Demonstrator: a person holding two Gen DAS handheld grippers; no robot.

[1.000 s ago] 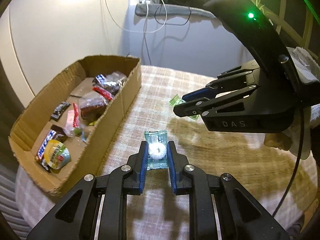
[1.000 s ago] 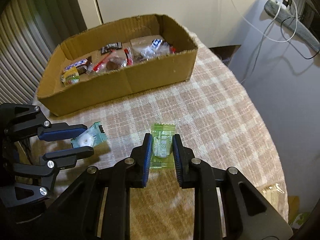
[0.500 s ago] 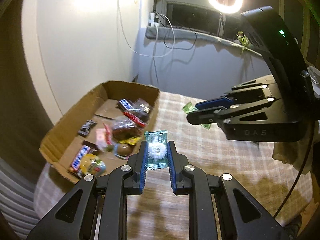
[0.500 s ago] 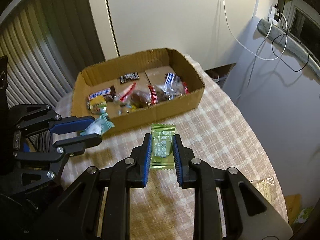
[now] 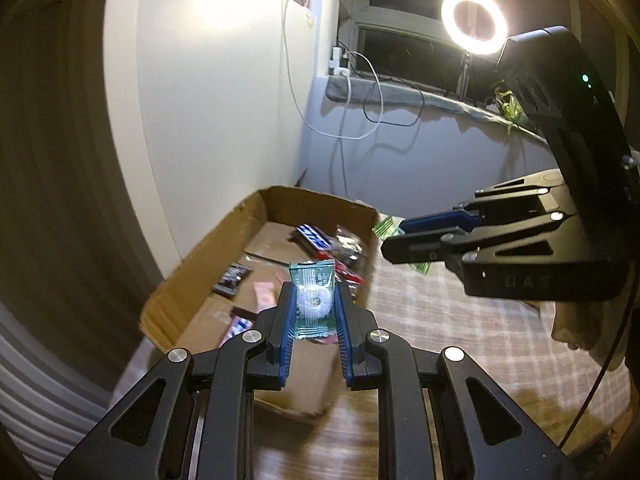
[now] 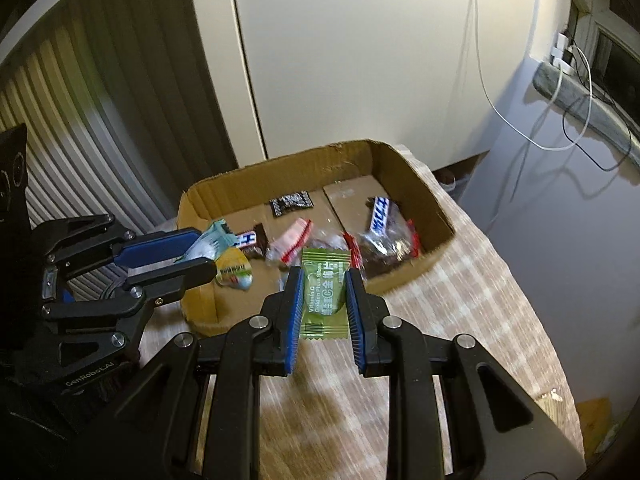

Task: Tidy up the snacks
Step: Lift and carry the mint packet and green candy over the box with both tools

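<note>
My left-wrist view smeared by motion over the cardboard box (image 5: 240, 280), its wrappers unreadable, green sachet (image 5: 386, 226) mostly hidden behind the right gripper (image 5: 390, 242), bench (image 6: 460, 300) cut off at my right-wrist view's lower edge, its weave blurred.

The left gripper (image 5: 313, 306) points down and forward, its blue pads clamped on a teal candy (image 5: 313, 299) held clear of the table. The right gripper (image 6: 323, 294) tilts more steeply, pads pinching a green candy (image 6: 324, 294). Both hang side by side, near each other but apart.
</note>
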